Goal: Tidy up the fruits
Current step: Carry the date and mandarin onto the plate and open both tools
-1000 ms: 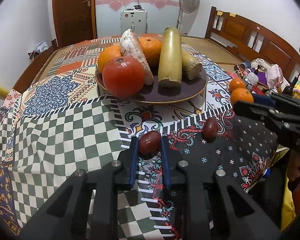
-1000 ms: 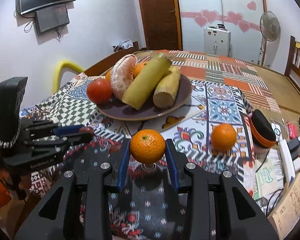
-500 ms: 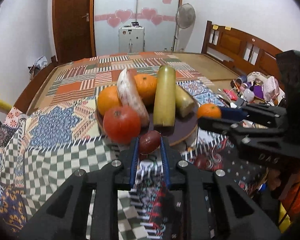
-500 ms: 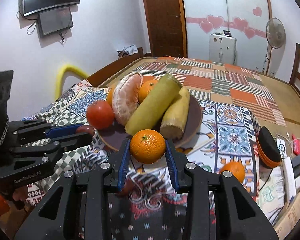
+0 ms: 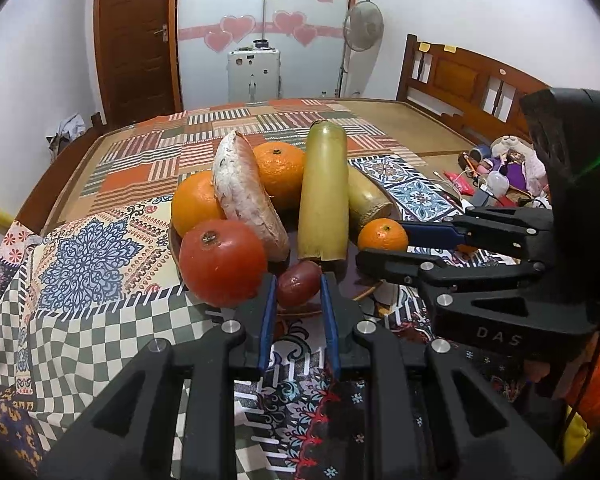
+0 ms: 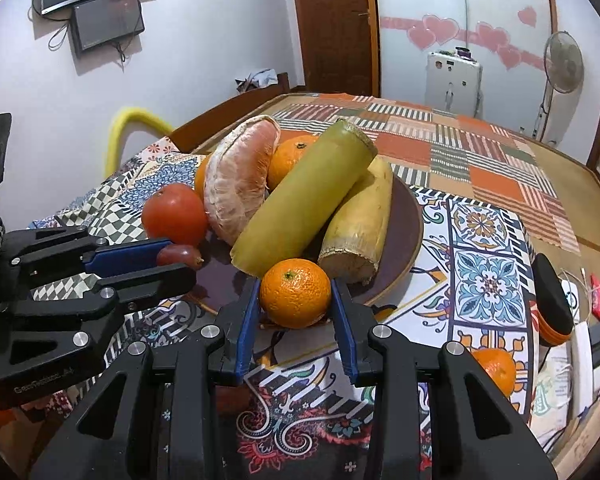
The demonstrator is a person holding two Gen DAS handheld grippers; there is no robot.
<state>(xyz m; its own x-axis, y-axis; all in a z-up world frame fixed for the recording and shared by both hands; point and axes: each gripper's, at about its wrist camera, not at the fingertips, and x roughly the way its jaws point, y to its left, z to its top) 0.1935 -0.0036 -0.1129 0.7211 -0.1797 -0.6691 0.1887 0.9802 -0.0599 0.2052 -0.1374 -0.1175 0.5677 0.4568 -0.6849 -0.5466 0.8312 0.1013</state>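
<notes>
Right wrist view: right gripper (image 6: 295, 300) clamps a small orange mandarin (image 6: 295, 293), left gripper (image 6: 180, 260) grips a dark-red oval date (image 6: 179, 255), both at the brown round plate's (image 6: 414, 236) near edge, needing release onto it.

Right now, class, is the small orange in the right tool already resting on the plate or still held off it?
Still held: the small orange sits clamped in the right tool, at the plate's near rim.

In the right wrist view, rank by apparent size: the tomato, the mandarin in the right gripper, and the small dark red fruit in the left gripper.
1. Mandarin and tomato look about alike; the mandarin is nearer the camera, so no ranking.
2. Small dark red fruit, clearly smallest.
</notes>
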